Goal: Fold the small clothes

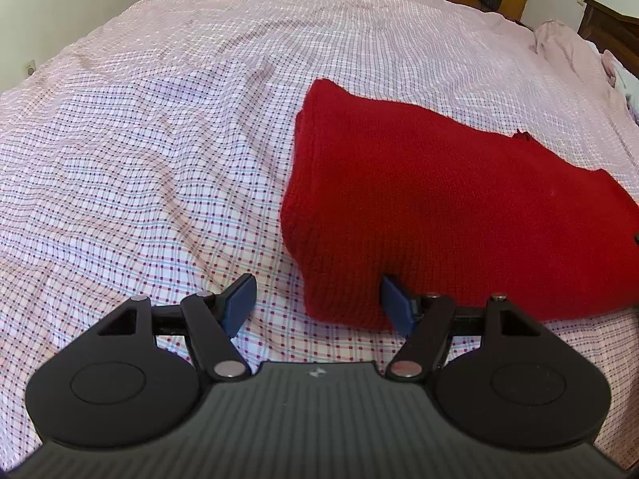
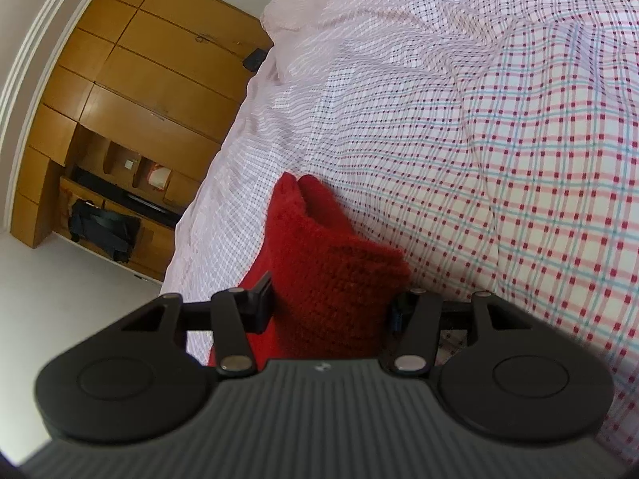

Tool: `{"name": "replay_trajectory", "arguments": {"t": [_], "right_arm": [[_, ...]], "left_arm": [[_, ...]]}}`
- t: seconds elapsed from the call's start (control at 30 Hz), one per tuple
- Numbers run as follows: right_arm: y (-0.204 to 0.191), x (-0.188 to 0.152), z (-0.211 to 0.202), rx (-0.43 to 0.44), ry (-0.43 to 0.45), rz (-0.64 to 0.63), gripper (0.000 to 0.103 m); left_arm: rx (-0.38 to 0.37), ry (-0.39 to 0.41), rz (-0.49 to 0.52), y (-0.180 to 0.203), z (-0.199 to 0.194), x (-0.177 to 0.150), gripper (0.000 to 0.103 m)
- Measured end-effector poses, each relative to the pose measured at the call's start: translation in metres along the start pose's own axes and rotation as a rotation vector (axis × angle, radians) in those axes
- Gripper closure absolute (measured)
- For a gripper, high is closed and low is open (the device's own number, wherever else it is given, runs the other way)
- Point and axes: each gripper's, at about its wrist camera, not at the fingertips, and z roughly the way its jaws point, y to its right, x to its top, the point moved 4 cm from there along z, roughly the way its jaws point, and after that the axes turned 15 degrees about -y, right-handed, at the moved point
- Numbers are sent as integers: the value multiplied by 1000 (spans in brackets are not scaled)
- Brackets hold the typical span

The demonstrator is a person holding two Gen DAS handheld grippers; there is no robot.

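Observation:
A red knitted garment (image 1: 439, 207) lies folded on the checked bed cover (image 1: 159, 159), right of centre in the left wrist view. My left gripper (image 1: 317, 303) stands open over its near corner. That corner lies between the blue fingers, close against the right fingertip (image 1: 395, 303) and apart from the left one. In the right wrist view a thick bunched fold of the red garment (image 2: 331, 271) fills the gap of my right gripper (image 2: 329, 307). The left pad (image 2: 261, 303) presses its side, and the knit mostly hides the right pad.
The bed cover (image 2: 479, 139) spreads wide around the garment, with soft wrinkles. Crumpled pink bedding (image 1: 559, 44) and a dark headboard (image 1: 611, 24) sit at the far right. A wooden wardrobe (image 2: 139, 60) and white floor (image 2: 60, 271) lie beyond the bed's edge.

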Motion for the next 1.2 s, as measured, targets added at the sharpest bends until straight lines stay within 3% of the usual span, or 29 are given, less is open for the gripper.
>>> {"name": "replay_trajectory", "arguments": {"t": [0.3, 0.37, 0.57, 1.2], "right_arm": [[4, 4, 6, 14, 8, 8, 48], [2, 5, 4, 19, 18, -16, 55], [-26, -3, -5, -13, 75, -195, 64], [-158, -32, -13, 4, 108, -686, 67]], "left_arm": [[8, 14, -6, -4, -8, -2, 29], [11, 20, -9, -4, -10, -3, 29], [33, 40, -7, -7, -16, -3, 29], [103, 73, -4, -51, -30, 14, 29]]}}
